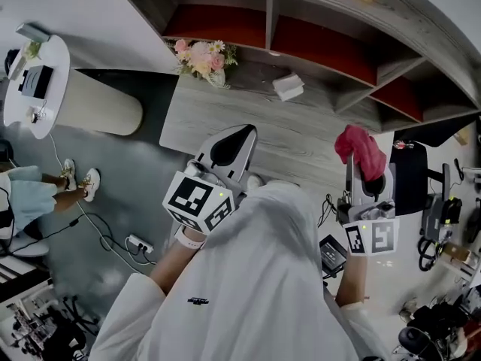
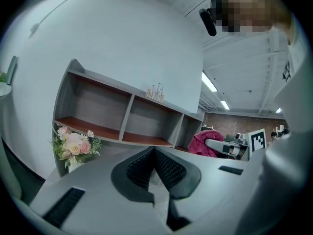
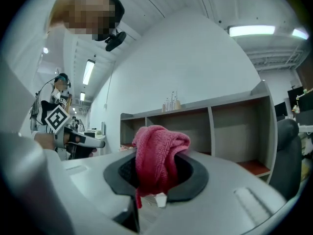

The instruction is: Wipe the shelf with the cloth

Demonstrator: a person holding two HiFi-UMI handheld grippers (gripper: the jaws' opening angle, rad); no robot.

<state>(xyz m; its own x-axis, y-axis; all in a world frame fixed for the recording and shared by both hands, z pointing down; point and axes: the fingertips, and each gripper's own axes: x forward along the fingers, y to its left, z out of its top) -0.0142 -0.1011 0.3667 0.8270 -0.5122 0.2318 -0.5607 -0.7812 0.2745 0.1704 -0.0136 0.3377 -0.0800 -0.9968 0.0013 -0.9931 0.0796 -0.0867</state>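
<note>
Two grippers in front of shelf [image 1: 301,40] | right gripper [image 3: 157,177]: jaws clamped on red cloth [image 3: 159,151], bunched above them before shelf's right bays, likely poised to wipe | left gripper [image 2: 154,153]: jaws together, nothing between, idle before shelf's middle

I'm getting bright, even light from the long white ceiling strip lamps [image 3: 252,31], with soft shadows inside the grey wooden shelf unit [image 1: 269,13]. Both gripper views curve hard, their corners go black, and the nearest surfaces blur.
</note>
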